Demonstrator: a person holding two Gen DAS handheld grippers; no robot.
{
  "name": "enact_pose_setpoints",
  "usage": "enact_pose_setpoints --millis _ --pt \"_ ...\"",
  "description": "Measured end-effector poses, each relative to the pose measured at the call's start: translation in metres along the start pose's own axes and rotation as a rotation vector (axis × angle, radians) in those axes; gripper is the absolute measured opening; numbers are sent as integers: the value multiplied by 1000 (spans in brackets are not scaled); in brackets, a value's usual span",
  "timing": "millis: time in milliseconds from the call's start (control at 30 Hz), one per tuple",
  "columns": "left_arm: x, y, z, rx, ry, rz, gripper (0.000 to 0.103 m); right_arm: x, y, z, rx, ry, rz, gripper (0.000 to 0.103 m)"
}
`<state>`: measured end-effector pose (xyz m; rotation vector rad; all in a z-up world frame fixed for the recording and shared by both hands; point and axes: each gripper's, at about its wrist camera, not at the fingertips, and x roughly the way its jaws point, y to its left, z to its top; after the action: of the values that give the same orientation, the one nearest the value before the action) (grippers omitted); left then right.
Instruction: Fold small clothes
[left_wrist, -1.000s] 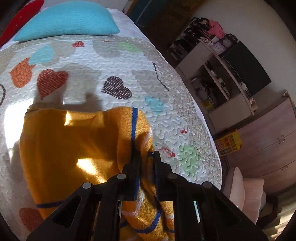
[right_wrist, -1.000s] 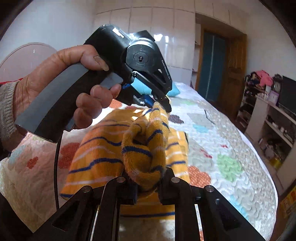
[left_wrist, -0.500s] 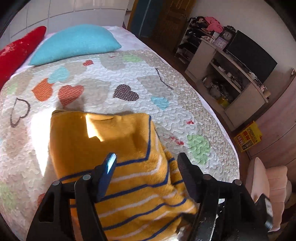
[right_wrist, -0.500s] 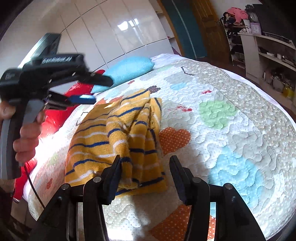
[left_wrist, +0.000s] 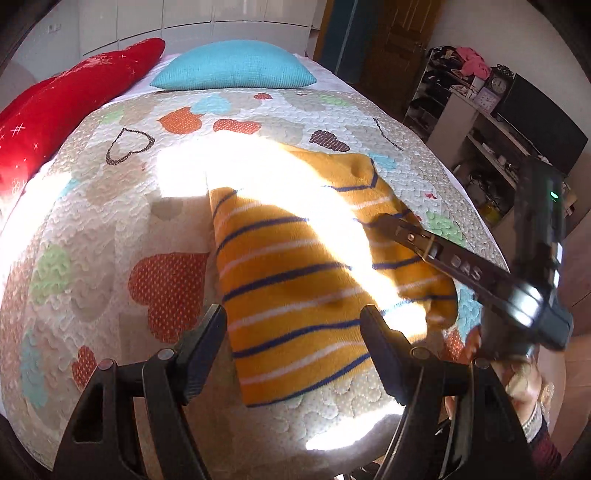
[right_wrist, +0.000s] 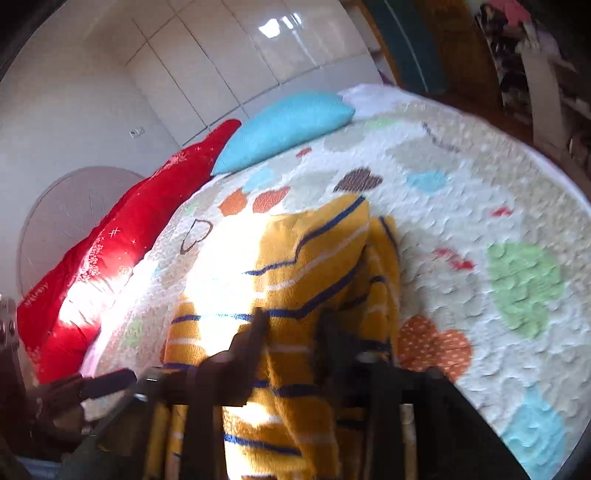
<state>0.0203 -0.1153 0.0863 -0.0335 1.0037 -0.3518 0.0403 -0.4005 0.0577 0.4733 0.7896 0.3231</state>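
A yellow knit garment (left_wrist: 295, 266) with blue and white stripes lies folded on the heart-patterned quilt (left_wrist: 147, 206), partly washed out by sunlight. My left gripper (left_wrist: 293, 317) hovers over its near edge, jaws wide and still opening, nothing pressed between them. My right gripper (left_wrist: 384, 221) comes in from the right, held by a hand (left_wrist: 524, 380), with its tip at the garment's right side. In the right wrist view the right gripper (right_wrist: 293, 321) has its jaws closing, and a ridge of the yellow garment (right_wrist: 306, 258) fills the narrow gap between them.
A red pillow (left_wrist: 74, 96) and a blue pillow (left_wrist: 232, 70) lie at the head of the bed. Open shelves (left_wrist: 461, 122) with clutter, a clock and a dark screen stand off the bed's right side. A wooden door (left_wrist: 399, 48) is behind.
My left gripper let go of the garment, opened wide and drew back. My right gripper released the bunched fabric, opened, then closed again on the garment's right part, which now lies flatter.
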Motion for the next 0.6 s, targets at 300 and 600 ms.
enact_pose_setpoints --millis 300,600 --pt "-4 11 -35 -60 -8 37 75 -27 -57 -22 195 -48 8 12" --pt "-8 12 -55 -63 -9 80 75 -46 -56 -30 234 -102 -36 25"
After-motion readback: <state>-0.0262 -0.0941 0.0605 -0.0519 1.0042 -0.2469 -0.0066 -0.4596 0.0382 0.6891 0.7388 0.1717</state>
